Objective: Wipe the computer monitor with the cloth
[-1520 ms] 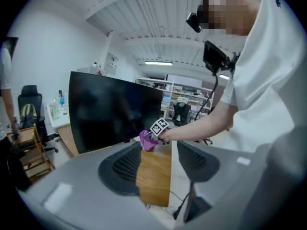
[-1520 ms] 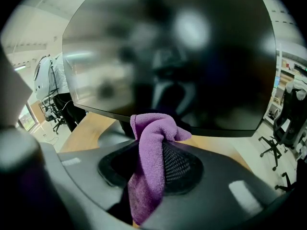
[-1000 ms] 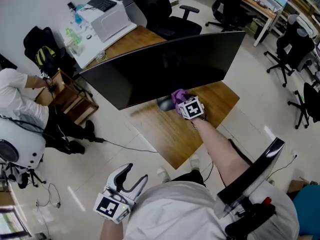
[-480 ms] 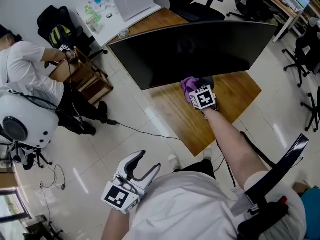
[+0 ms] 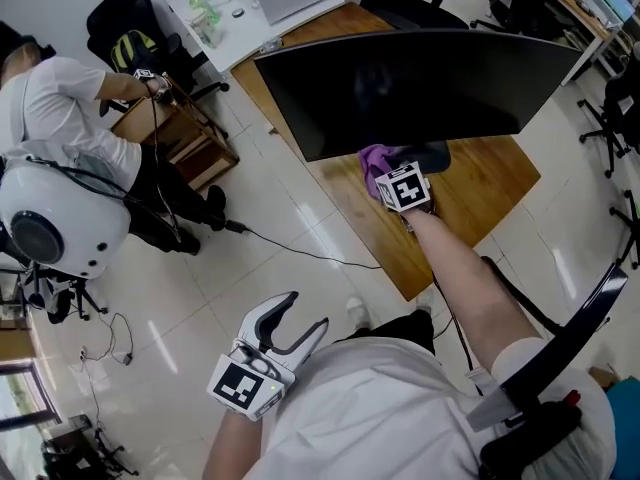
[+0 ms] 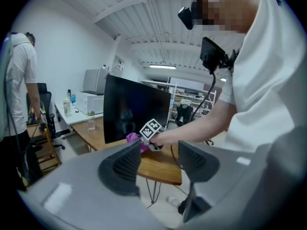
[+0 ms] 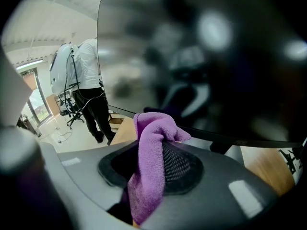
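A wide, curved black monitor (image 5: 420,88) stands on a wooden desk (image 5: 490,193). My right gripper (image 5: 387,173) is shut on a purple cloth (image 5: 373,158) and holds it against the screen's lower edge, left of the stand. In the right gripper view the cloth (image 7: 151,162) drapes over the jaws, with the dark screen (image 7: 216,56) filling the view just ahead. My left gripper (image 5: 287,323) hangs open and empty low by my body, over the floor. In its own view my left gripper (image 6: 158,164) looks across at the monitor (image 6: 134,111) and the cloth (image 6: 133,138).
A person in white (image 5: 70,108) stands at the left beside a wooden drawer unit (image 5: 180,138). A white round device (image 5: 50,223) sits near them. A cable (image 5: 300,255) runs over the tiled floor. A white table (image 5: 250,28) carries a printer and bottles. Office chairs (image 5: 620,108) stand at the right.
The head view has swung, so the desk and monitor sit further right and higher in the picture. My right gripper stays with the cloth at the screen's lower edge. The left gripper remains open.
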